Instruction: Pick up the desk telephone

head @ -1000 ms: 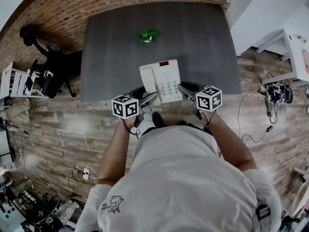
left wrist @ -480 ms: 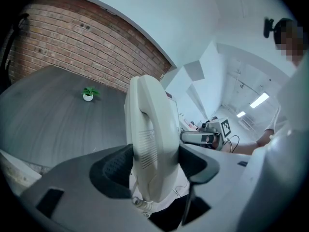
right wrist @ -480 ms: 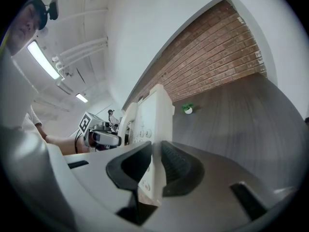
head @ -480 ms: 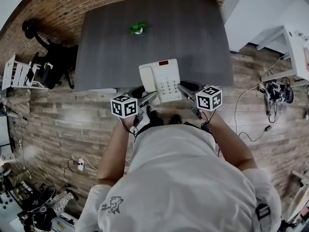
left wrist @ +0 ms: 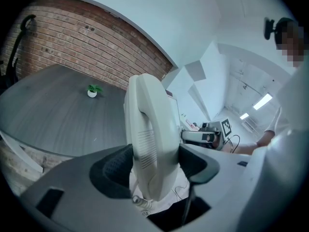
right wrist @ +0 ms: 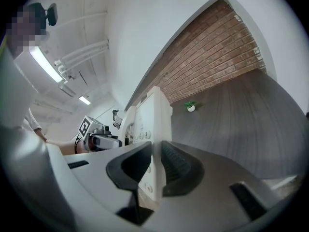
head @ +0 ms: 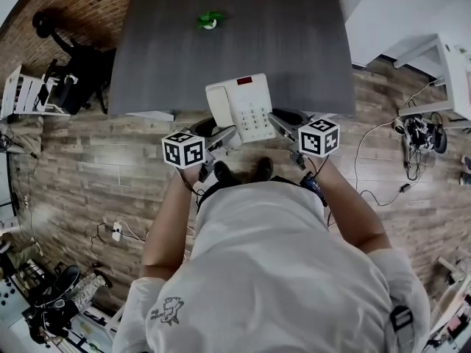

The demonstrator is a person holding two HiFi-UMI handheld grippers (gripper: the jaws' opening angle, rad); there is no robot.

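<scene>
The white desk telephone [head: 243, 107] hangs in the air over the front edge of the dark grey table [head: 294, 43], held from both sides. My left gripper [head: 223, 134] is shut on its handset side; in the left gripper view the handset [left wrist: 148, 139] fills the gap between the black pads [left wrist: 113, 170] of the left gripper [left wrist: 152, 167], with a coiled cord [left wrist: 140, 204] below. My right gripper [head: 279, 120] is shut on the phone's right edge. In the right gripper view the thin phone edge [right wrist: 155, 144] sits pinched between the pads of the right gripper [right wrist: 155, 167].
A small potted plant [head: 210, 20] stands far back on the table. A black chair [head: 70, 79] and a white rack [head: 26, 98] are at the left. At the right are a white desk [head: 441, 65] and cables [head: 419, 134] on the wooden floor.
The phone and both grippers have drawn back together from the table toward the person. The table and plant now lie farther up the head view. Both grips are unchanged.
</scene>
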